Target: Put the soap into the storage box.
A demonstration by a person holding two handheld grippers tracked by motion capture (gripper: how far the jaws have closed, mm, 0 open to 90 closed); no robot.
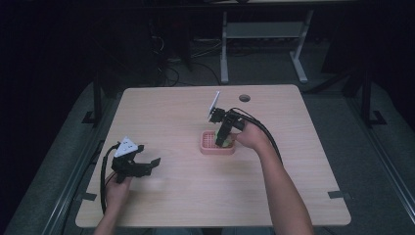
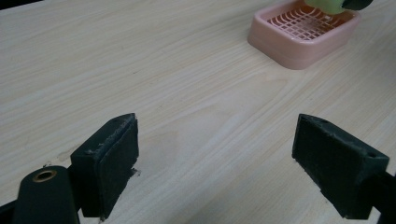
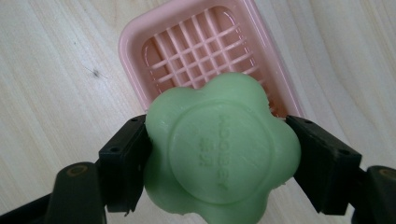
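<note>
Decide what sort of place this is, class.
Probably a lab or workshop recording station: a pale wooden table in a dark room, another desk's white metal legs, and loose black floor cables behind it.

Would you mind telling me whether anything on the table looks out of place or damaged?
Nothing stands out. The pink tray sits flat and intact on the table, the green soap looks whole in the right gripper above it, and the left gripper hangs open over bare wood.
</note>
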